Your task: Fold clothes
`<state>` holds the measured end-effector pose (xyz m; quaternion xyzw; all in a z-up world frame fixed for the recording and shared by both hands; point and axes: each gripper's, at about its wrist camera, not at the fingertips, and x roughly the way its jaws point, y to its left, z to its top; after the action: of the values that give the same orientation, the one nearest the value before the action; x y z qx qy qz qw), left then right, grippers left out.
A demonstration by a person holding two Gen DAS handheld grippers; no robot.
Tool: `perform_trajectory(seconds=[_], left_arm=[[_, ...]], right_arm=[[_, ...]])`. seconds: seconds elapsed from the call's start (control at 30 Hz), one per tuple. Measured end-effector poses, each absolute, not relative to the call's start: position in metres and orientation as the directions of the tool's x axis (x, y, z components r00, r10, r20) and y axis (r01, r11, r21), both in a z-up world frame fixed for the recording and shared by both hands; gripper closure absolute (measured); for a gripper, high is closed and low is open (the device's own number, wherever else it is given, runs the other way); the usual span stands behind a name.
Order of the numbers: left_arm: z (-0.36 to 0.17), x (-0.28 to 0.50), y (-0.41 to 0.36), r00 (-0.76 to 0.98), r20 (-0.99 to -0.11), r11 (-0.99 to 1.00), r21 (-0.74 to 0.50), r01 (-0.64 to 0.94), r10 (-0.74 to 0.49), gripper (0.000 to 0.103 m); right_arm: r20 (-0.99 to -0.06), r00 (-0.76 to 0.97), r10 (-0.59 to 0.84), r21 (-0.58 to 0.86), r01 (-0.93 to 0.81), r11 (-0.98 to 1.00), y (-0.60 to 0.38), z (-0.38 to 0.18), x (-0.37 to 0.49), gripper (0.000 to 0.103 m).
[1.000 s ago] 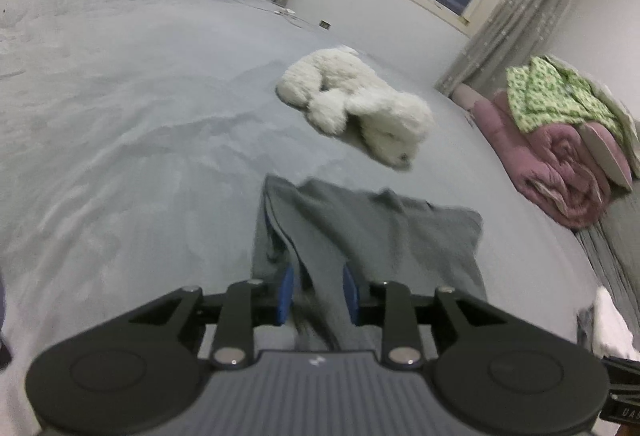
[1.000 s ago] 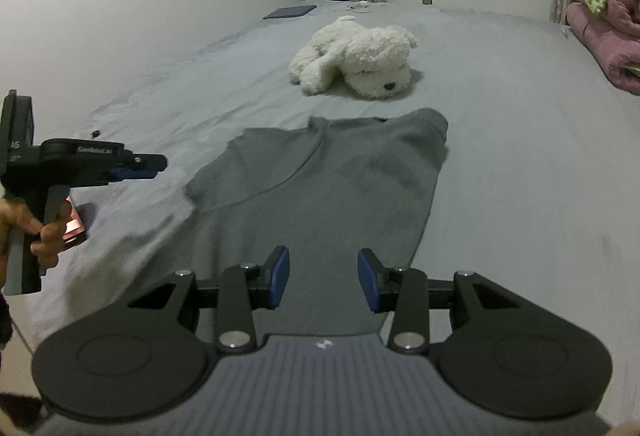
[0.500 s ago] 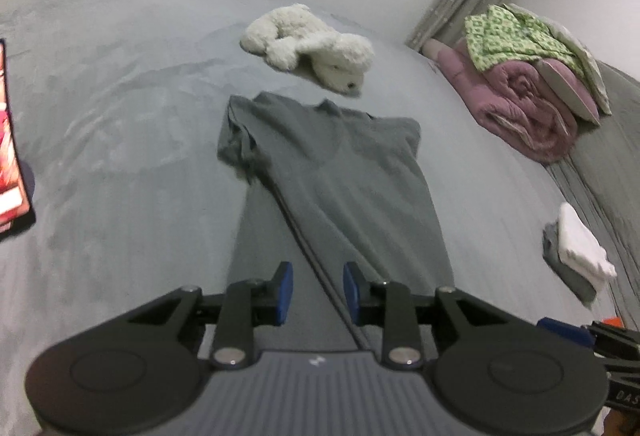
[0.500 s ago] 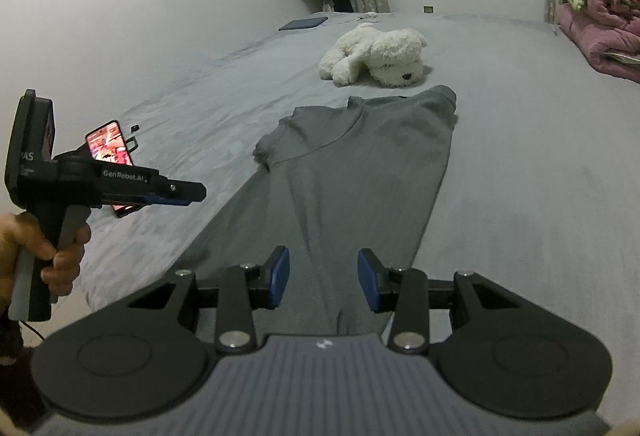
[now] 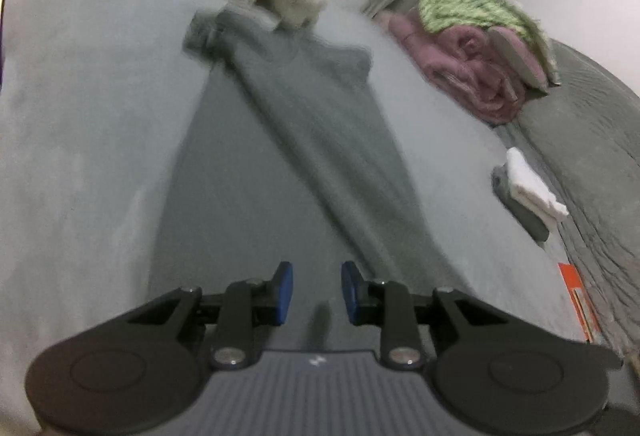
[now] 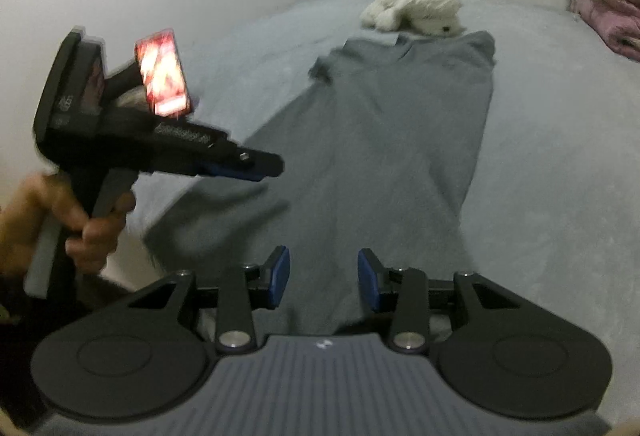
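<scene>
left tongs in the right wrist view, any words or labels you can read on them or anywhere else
None can be read.
Left tongs: pale lettering on the side of the body, too blurred.
Phone mounted on them: screen a red and white blur.
Orange label at the bed's edge: print too small.
Right tongs: small white mark only.

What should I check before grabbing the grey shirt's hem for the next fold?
1. Left gripper empty, jaws apart: ok.
2. Right gripper empty, jaws apart: ok.
3. Grey shirt lying flat on the bed, one side folded over: ok.
4. Plush dog clear of the collar: not ok, it touches or overlaps it.
5. Hem position under the grippers: cannot tell, hidden and blurred.
</scene>
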<state>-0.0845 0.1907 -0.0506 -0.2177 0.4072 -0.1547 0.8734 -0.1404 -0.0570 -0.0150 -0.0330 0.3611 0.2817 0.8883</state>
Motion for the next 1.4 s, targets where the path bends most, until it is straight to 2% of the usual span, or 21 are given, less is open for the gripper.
perform_trajectory(seconds=[0.07, 0.13, 0.23, 0.3, 0.4, 0.5, 0.9, 1.1, 1.4], left_arm=[[-0.056, -0.084, 0.192, 0.607, -0.645, 0.849, -0.520, 0.094, -0.463, 0.078], [-0.053, -0.087, 0.193, 0.606, -0.631, 0.841, -0.528, 0.121, -0.484, 0.078], [-0.055, -0.087, 0.195, 0.586, -0.634, 0.829, -0.544, 0.126, -0.505, 0.078], [-0.057, -0.089, 0.197, 0.571, -0.637, 0.822, -0.555, 0.124, -0.517, 0.077], [-0.058, -0.088, 0.201, 0.553, -0.635, 0.809, -0.574, 0.130, -0.539, 0.074], [-0.060, -0.084, 0.205, 0.536, -0.618, 0.777, -0.617, 0.124, -0.575, 0.069], [-0.072, -0.079, 0.235, 0.517, -0.480, 0.594, -0.801, 0.072, -0.709, 0.065], [-0.066, -0.081, 0.250, 0.565, -0.409, 0.527, -0.848, 0.055, -0.717, 0.061], [-0.067, -0.081, 0.280, 0.610, -0.409, 0.523, -0.852, 0.009, -0.678, 0.061]], right_arm=[[-0.682, 0.604, 0.413, 0.058, -0.518, 0.854, -0.046, -0.025, -0.146, 0.061], [-0.688, 0.636, 0.350, -0.023, -0.502, 0.865, -0.039, -0.035, -0.151, 0.067], [-0.673, 0.671, 0.311, -0.080, -0.485, 0.871, -0.035, -0.043, -0.156, 0.070], [-0.663, 0.691, 0.287, -0.097, -0.460, 0.882, -0.035, -0.046, -0.157, 0.088], [-0.659, 0.702, 0.269, -0.071, -0.414, 0.907, -0.041, -0.043, -0.151, 0.098], [-0.647, 0.706, 0.289, 0.013, -0.368, 0.930, -0.050, -0.036, -0.149, 0.098], [-0.575, 0.649, 0.499, 0.365, -0.342, 0.866, -0.048, 0.009, -0.153, 0.098], [-0.567, 0.569, 0.595, 0.443, -0.399, 0.803, -0.015, 0.006, -0.150, 0.098], [-0.553, 0.495, 0.670, 0.491, -0.456, 0.742, 0.029, -0.002, -0.137, 0.097]])
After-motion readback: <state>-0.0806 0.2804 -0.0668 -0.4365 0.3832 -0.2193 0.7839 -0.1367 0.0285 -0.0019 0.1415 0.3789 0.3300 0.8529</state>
